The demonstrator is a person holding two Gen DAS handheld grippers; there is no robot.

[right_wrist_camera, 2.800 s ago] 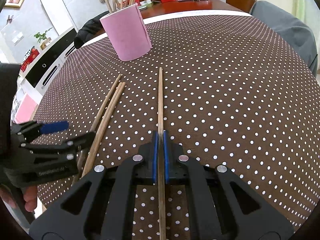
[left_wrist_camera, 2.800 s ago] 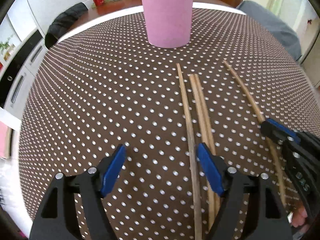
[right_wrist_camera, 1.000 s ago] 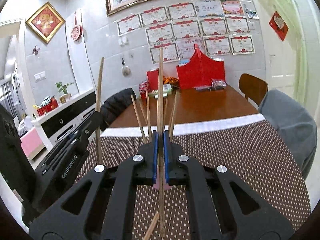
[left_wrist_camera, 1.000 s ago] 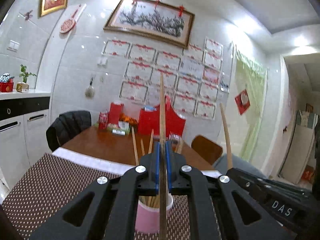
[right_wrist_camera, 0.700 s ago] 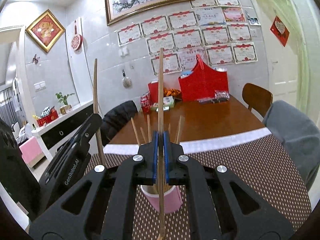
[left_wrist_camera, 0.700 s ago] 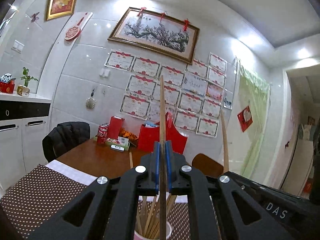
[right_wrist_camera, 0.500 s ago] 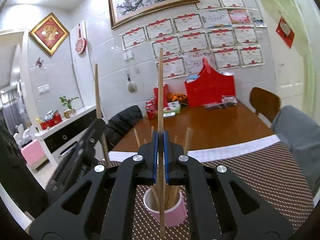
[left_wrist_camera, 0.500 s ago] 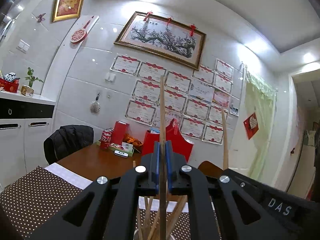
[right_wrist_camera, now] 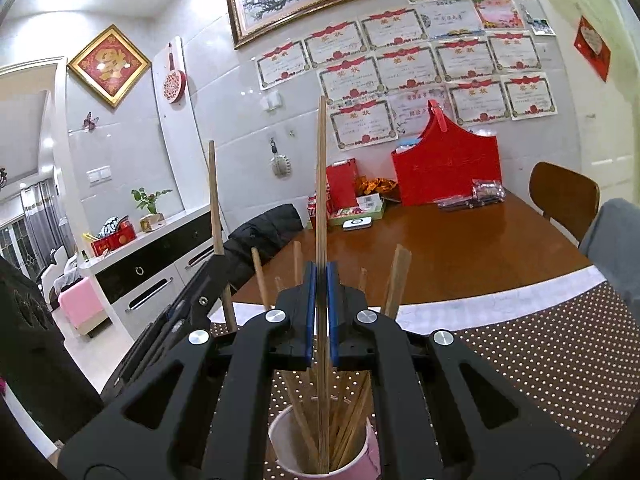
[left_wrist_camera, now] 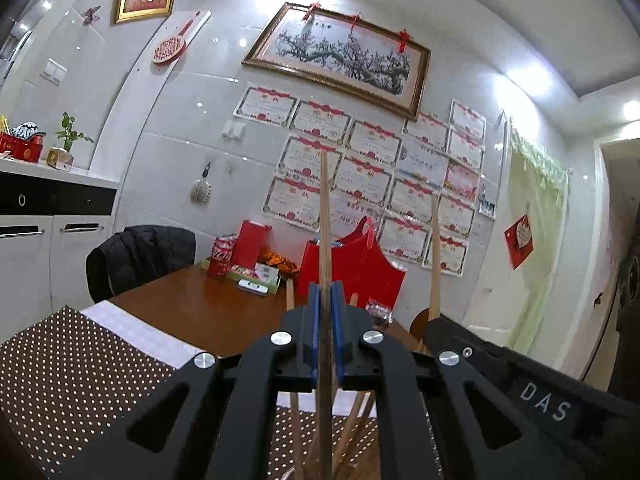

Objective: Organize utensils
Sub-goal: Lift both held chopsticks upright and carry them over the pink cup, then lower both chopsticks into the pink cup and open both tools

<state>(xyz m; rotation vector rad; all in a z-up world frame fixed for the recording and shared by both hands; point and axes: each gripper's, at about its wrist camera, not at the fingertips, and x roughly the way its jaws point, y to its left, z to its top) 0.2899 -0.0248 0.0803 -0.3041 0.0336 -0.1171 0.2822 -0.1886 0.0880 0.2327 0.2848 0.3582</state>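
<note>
- Left gripper [left_wrist_camera: 325,322]: blue pads pinching one chopstick [left_wrist_camera: 325,216], held upright, top end rising well above the fingertips.
- Right gripper [right_wrist_camera: 320,304]: pads pressed onto a second chopstick [right_wrist_camera: 320,184], also upright; lower end reaching down into the pink cup [right_wrist_camera: 370,454] directly below the fingertips.
- Pink cup: standing on the dotted brown tablecloth [right_wrist_camera: 560,360], crowded with other chopsticks [right_wrist_camera: 352,408] leaning at varied angles around the held one; several tips poking up behind and beside the right fingers.
- Below the left fingers: same cluster of chopsticks partly visible, cup itself mostly hidden by the gripper body.
- Just right of the left fingers: black body of the right gripper, lettered, with its chopstick standing close alongside.
- Left of the right fingers: body of the left gripper with its own upright chopstick, near but apart.
- Beyond the fingertips: bare wooden table [right_wrist_camera: 460,248] carrying a red bag [right_wrist_camera: 446,168], red boxes and small packets.
- Farther back: black jacket [left_wrist_camera: 140,256] on a chair, wooden chair [right_wrist_camera: 564,196], white cabinet [left_wrist_camera: 28,248], tiled wall with framed picture [left_wrist_camera: 340,56] and certificates.
</note>
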